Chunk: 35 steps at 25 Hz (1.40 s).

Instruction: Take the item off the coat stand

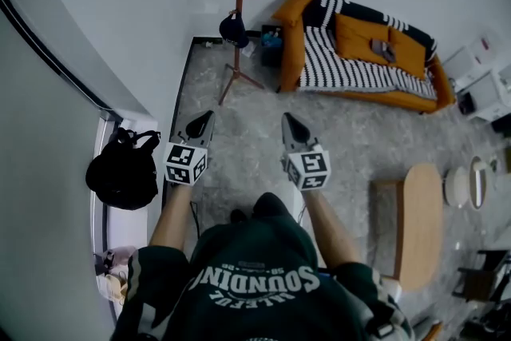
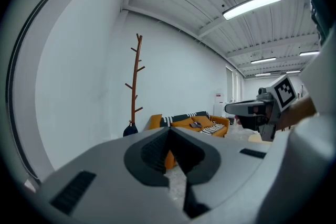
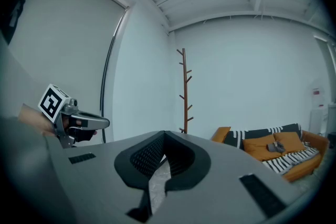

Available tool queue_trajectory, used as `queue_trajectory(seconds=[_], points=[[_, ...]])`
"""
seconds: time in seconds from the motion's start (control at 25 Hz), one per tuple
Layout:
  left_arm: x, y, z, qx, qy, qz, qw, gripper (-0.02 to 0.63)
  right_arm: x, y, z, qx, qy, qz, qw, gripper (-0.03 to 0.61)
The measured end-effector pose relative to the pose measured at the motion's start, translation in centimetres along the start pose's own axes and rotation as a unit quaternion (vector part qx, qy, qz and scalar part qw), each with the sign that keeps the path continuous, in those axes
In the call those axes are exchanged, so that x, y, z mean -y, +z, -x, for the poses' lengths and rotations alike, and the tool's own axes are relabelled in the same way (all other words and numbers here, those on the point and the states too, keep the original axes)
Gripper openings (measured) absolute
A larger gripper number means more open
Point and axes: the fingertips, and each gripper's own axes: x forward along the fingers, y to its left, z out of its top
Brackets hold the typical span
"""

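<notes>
The left tool (image 1: pixel 204 122) and right tool (image 1: pixel 292 126) are both closed and empty, the coat stand (image 1: pixel 239 4) with its hanging dark item (image 1: pixel 233 29) well ahead of them.

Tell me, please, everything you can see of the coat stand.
The coat stand is a slim, reddish-brown pole, wooden by its look, with short pegs angled upward along its upper part and splayed legs at the foot. It stands upright on the grey floor close to the white wall, just left of the orange sofa. A dark item hangs low on it, against the pole. Nothing else touches it.
</notes>
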Motion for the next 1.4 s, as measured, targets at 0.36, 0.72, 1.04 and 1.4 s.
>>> queue_trajectory(seconds=[0.36,0.72,1.04,1.4], points=[[0.1,-0.1,-2.0,-0.006,-0.011,0.003,0.9999,0.0,1.7,-1.1,-0.8,-0.015,-0.011,-0.002,1.0,-0.002],[-2.9,0.1,-6.7,-0.023,-0.007,0.0,0.9997,0.0,4.8,-3.0,-6.4,-0.041,-0.009,-0.021,0.999,-0.002],[-5.4,1.1,-12.8,-0.018,0.011,0.01,0.9997,0.0,8.9,-2.3,-13.1,-0.047,0.021,-0.002,0.999,-0.002],[-8.3,0.7,-16.8,-0.024,0.056,0.024,0.9979,0.0,10.4,-0.1,-19.7,-0.027,0.068,0.012,0.997,-0.002]])
